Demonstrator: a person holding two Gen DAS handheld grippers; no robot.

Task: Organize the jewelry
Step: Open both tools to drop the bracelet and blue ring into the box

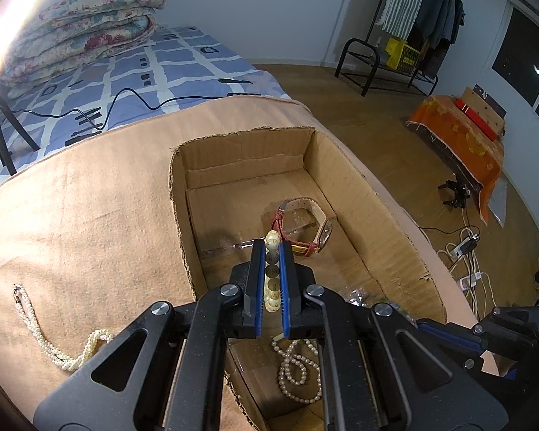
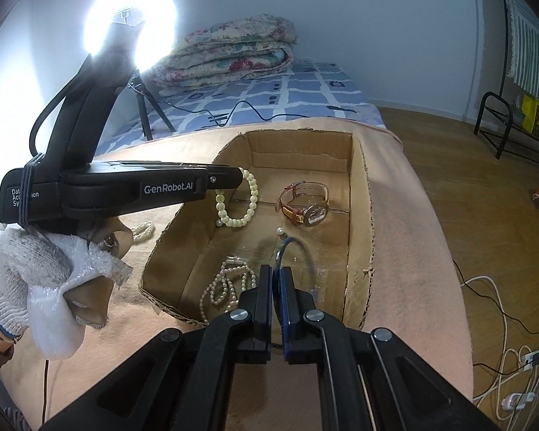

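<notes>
Holding a pale bead bracelet point(image 2: 239, 199) clamped between the jaws of the left gripper point(image 1: 272, 248), above the open cardboard box point(image 2: 359, 194). Loop hanging below the fingertips, over the box's left wall and just inside it, clear of the floor; beads running in a line along the finger axis in the left wrist view. Straight down from the jaws: bare box floor, so a plain release there looks sufficient.

Right gripper point(image 2: 277, 273) at the near edge of the box, jaws pressed nearly together on a thin blue-grey cord point(image 2: 298, 248) that arcs forward, a single pearl point(image 2: 279, 230) at its far end. Left hand the nearer one to the bracelet's landing spot; right hand lower and closer to the near wall.

Already in the box: a watch with red strap point(image 2: 303, 203) towards the far right corner, long axis roughly across the box; a pearl necklace point(image 2: 226, 283) heaped at the near left corner. A second pearl strand point(image 1: 54, 337) still out on the tan cloth point(image 1: 90, 197), left of the box.

Legible writing: "GenRobot.AI" on the left gripper's side; a partly hidden label beginning "Dat… Acc… Sy…" at its rear.
</notes>
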